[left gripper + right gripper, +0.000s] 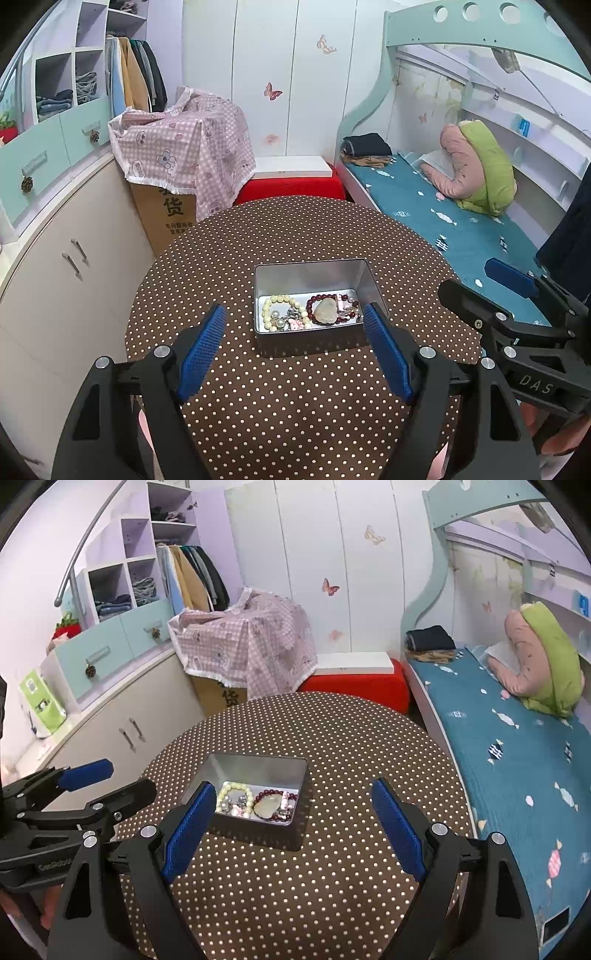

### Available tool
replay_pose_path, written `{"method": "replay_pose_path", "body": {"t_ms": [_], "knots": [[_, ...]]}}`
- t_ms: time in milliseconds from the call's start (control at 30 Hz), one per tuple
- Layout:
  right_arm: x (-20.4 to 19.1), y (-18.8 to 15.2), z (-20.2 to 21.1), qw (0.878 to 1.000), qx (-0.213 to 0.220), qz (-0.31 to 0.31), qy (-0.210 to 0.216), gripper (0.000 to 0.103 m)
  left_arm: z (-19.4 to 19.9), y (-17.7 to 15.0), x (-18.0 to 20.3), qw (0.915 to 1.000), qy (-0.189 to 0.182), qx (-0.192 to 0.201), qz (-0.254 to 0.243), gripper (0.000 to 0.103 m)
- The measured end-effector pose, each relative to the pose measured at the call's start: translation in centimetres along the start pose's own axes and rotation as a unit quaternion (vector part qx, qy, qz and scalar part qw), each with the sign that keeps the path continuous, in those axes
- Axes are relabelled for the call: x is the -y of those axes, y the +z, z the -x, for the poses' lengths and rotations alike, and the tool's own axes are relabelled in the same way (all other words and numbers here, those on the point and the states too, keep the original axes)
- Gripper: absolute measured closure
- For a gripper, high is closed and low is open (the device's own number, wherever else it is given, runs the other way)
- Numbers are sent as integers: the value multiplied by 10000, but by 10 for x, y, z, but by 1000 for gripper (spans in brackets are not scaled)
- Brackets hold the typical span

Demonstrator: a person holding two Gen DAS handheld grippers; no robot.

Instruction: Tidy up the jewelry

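my left gripper [295, 317] hovers over the round table with the brown cloth dotted in white [295, 406], its blue-padded black jaws spread wide with nothing between them but the view of the rectangular silver metal tin [364, 280] just ahead. my right gripper [293, 794] hangs beside it, jaws just as wide and empty, the tin a little to the left of its centre line and its left pad overlapping the tin's near left corner in that view. neither pair of pads touches the tin or the cloth.

the tin sits open near the middle of the table, and all the jewelry lies on its floor: a cream pearl-bead bracelet [269, 312] on the left, a dark red bead bracelet [334, 297] on the right ringed around a pale translucent stone pendant [326, 311], and a small tangle of silvery and pink charms [293, 320] between the two bracelets. i cannot tell the charms apart
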State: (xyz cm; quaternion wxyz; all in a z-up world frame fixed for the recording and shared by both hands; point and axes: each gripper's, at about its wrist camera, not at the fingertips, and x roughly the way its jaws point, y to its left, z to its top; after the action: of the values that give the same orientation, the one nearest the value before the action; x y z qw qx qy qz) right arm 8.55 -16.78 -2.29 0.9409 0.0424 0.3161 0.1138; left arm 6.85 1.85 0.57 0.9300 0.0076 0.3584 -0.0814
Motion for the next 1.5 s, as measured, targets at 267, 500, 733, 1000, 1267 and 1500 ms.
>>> {"method": "replay_pose_path", "body": {"t_ms": [267, 500, 733, 1000, 1267, 1500], "knots": [[1, -2, 0, 10000, -4, -4, 25, 20, -1, 0, -4, 9999, 158, 0, 62, 29], [3, -5, -2, 9999, -59, -65, 73, 20, -5, -1, -6, 9999, 117, -68, 101, 29], [5, -7, -4, 9998, -126, -111, 72, 20, -9, -3, -5, 9997, 156, -177, 98, 29], [5, -11, -4, 9998, -182, -91, 64, 20, -10, -9, -9, 9993, 188, -271, 198, 29], [14, -20, -17, 9989, -399, -233, -70, 20, -23, -23, -24, 9976, 240, -526, 372, 29], [46, -50, -57, 9906, -1073, -711, -456, 20, -54, -53, -56, 9894, 581, -1116, 724, 29]]}}
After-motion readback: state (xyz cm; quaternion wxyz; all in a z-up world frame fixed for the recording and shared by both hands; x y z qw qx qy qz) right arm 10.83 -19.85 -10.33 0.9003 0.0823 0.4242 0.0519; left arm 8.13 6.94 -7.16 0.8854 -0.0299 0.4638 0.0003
